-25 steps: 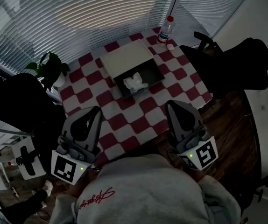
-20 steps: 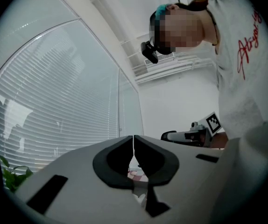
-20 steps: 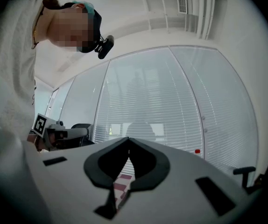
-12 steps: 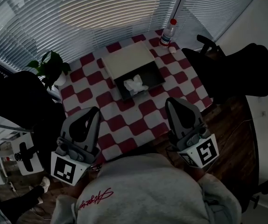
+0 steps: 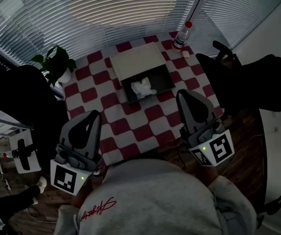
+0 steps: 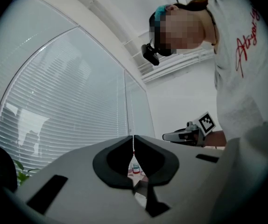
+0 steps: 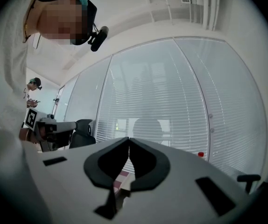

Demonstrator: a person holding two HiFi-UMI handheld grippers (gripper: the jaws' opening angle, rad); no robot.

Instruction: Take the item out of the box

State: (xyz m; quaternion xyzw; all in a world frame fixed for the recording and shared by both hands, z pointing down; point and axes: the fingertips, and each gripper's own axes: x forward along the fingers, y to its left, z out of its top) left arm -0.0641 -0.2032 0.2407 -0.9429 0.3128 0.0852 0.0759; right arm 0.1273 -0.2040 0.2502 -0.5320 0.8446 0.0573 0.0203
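Observation:
In the head view an open dark box (image 5: 166, 81) sits on the red-and-white checked table (image 5: 145, 129), its pale lid (image 5: 138, 62) folded back behind it. A crumpled white item (image 5: 143, 87) lies inside the box. My left gripper (image 5: 92, 115) is held near the table's front left, well short of the box, with its jaws together and nothing between them. My right gripper (image 5: 185, 94) is raised at the front right, tip pointing toward the box, also shut and empty. In both gripper views the jaws (image 6: 133, 139) (image 7: 129, 140) meet at their tips.
A plastic bottle with a red cap (image 5: 183, 34) stands at the table's far right corner. A potted plant (image 5: 57, 65) is at the table's left. A black office chair (image 5: 248, 77) stands to the right. Window blinds (image 5: 121, 9) run behind the table.
The head view has shifted slightly, so table and box sit a little further right. Both grippers stay shut and held at about the same place near the body.

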